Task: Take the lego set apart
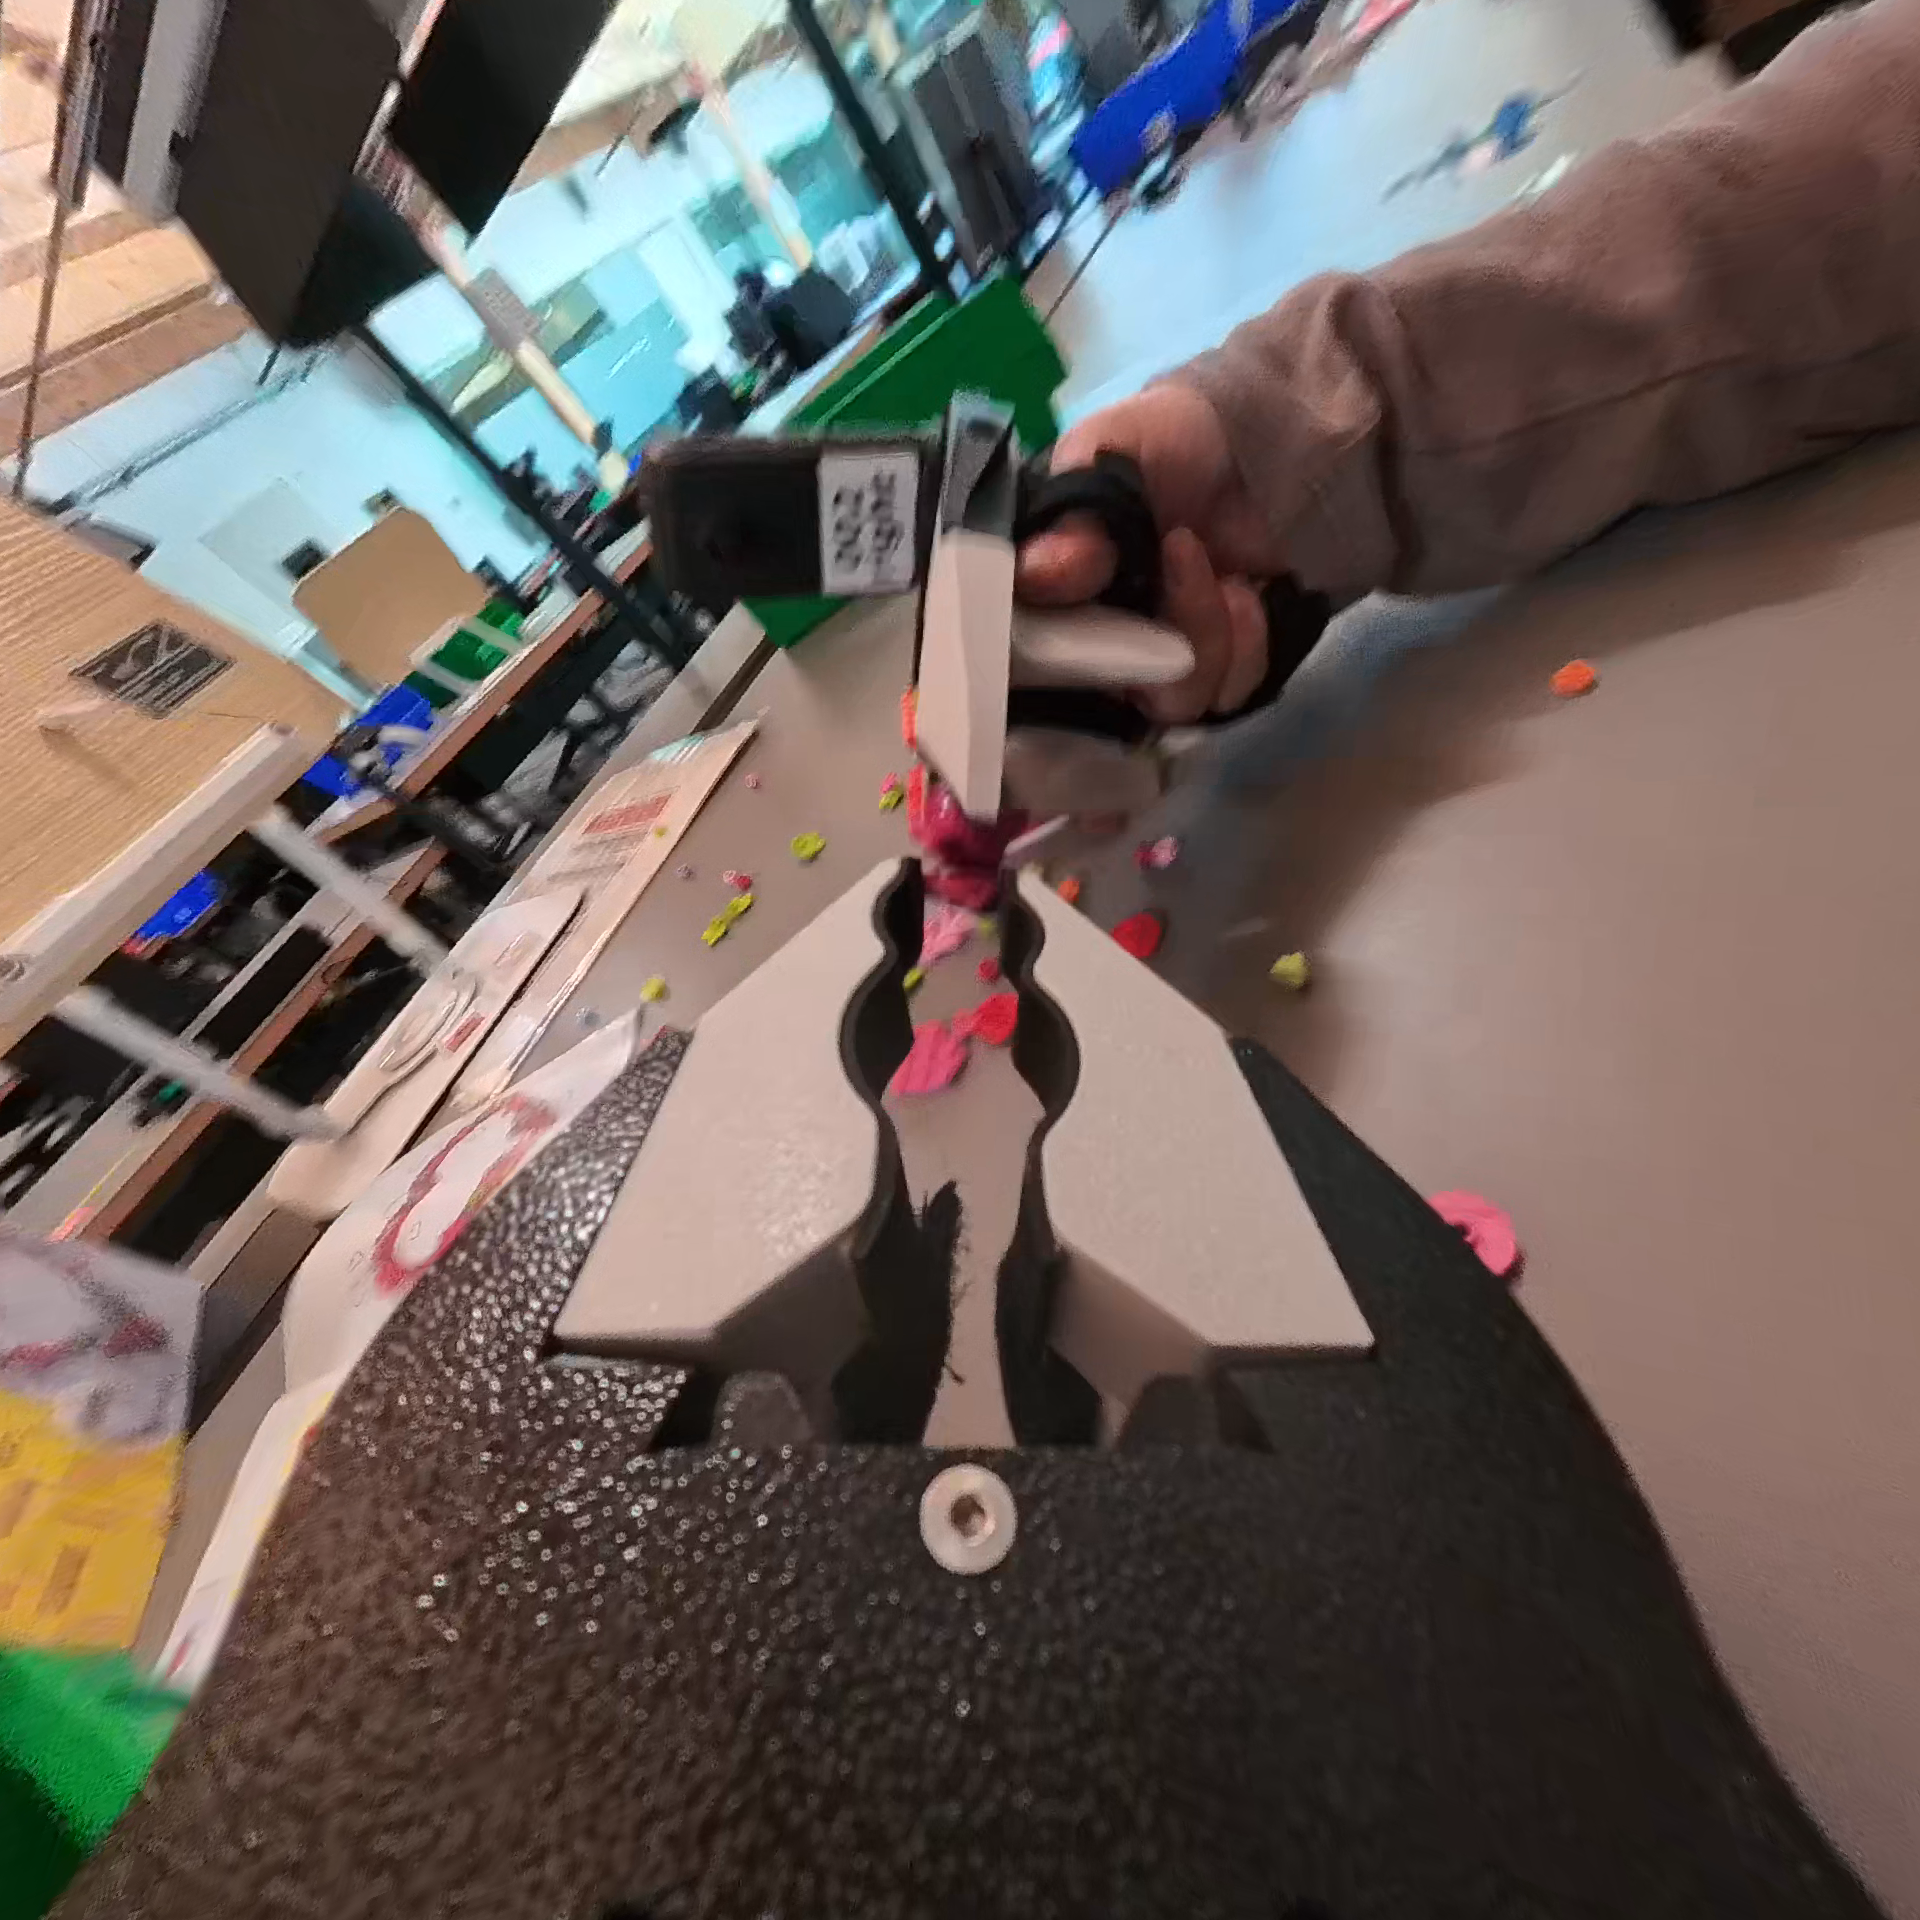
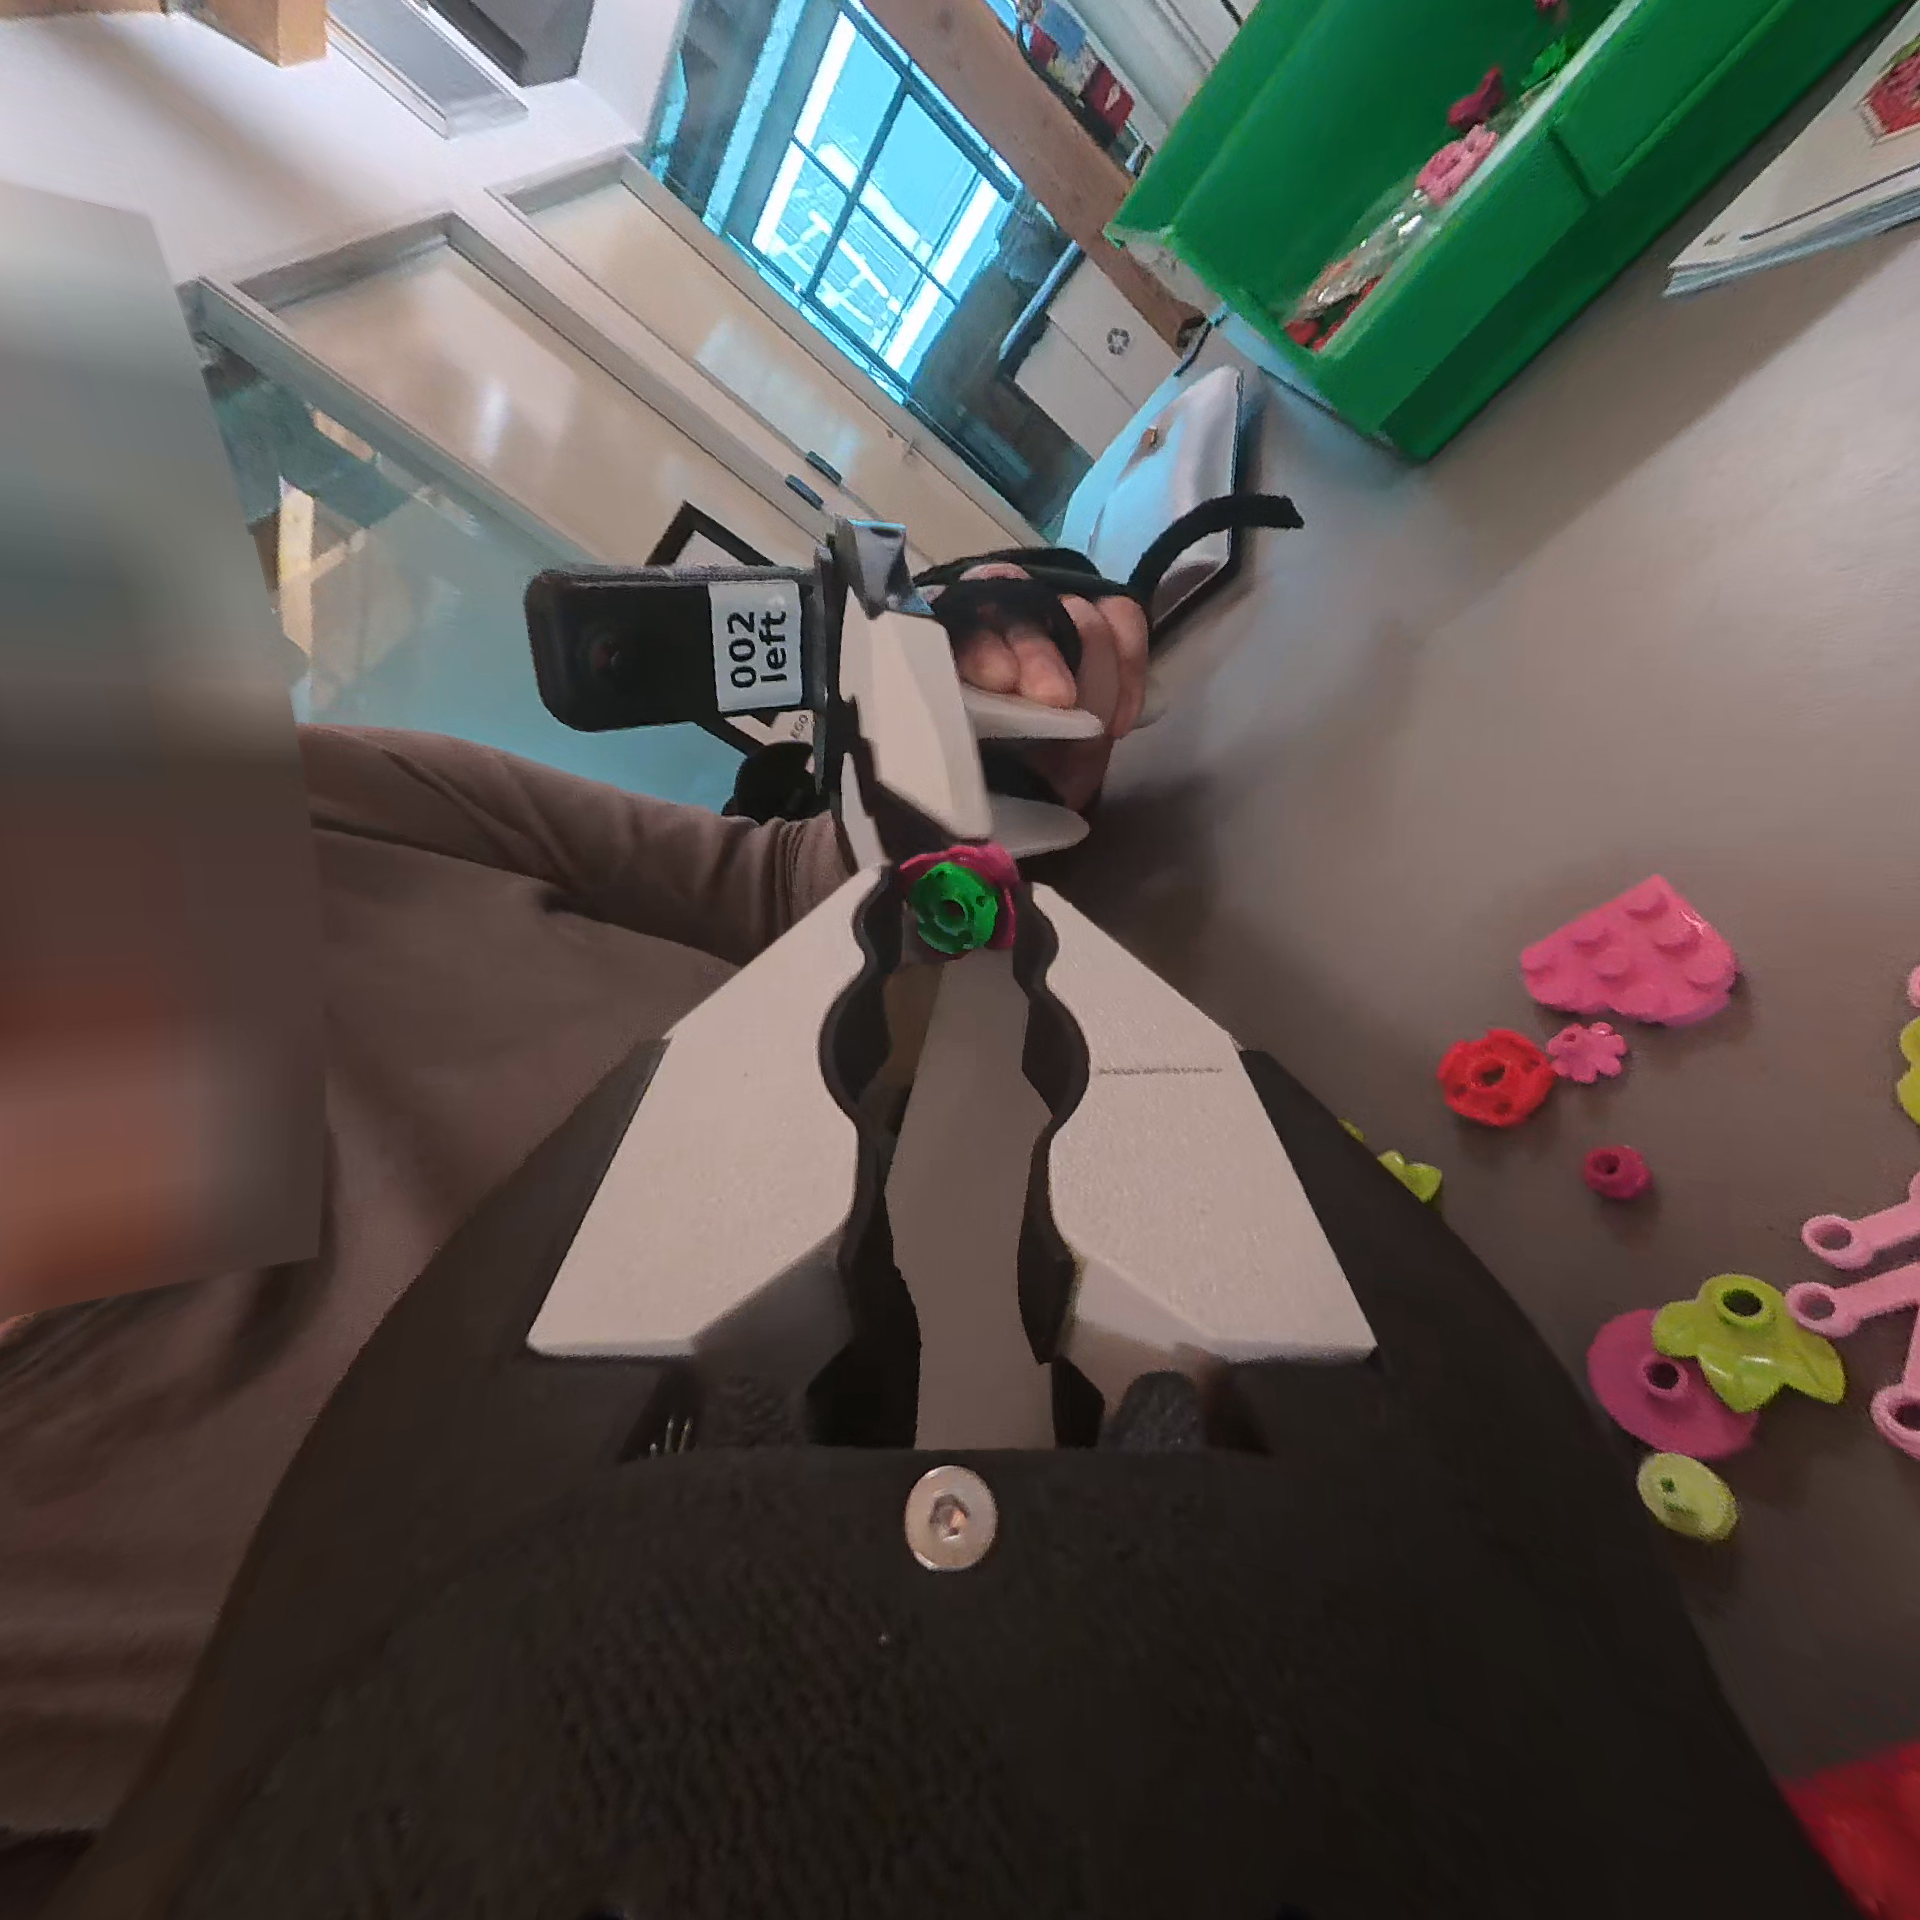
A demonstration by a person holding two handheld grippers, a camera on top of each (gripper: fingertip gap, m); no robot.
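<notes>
A small lego flower, magenta petals [image 1: 961, 854] around a green round centre [image 2: 948, 912], is held in the air between both grippers. My left gripper [image 1: 963, 885] is shut on the magenta part at its fingertips. My right gripper [image 2: 954, 906] is shut on the same flower from the opposite side, with the green centre facing its camera. Each gripper also shows in the other's view, coming down from above in a person's hand: the right one in the left wrist view [image 1: 966, 675], the left one in the right wrist view [image 2: 914, 748]. The left wrist view is motion-blurred.
Loose pieces lie on the grey table [image 2: 1455, 727]: a pink heart plate [image 2: 1626, 961], a red round piece [image 2: 1496, 1075], a lime leaf [image 2: 1745, 1340], pink stems [image 2: 1860, 1247]. A green bin [image 2: 1455, 239] stands at the back. Booklets [image 1: 623, 831] lie at the table's left edge. My left and right fingertips are right by each other. My right tips are roughly 8 cm from the red round piece [image 2: 1496, 1075]. My left wrist view [image 1: 996, 1008] looks at it from another angle.
</notes>
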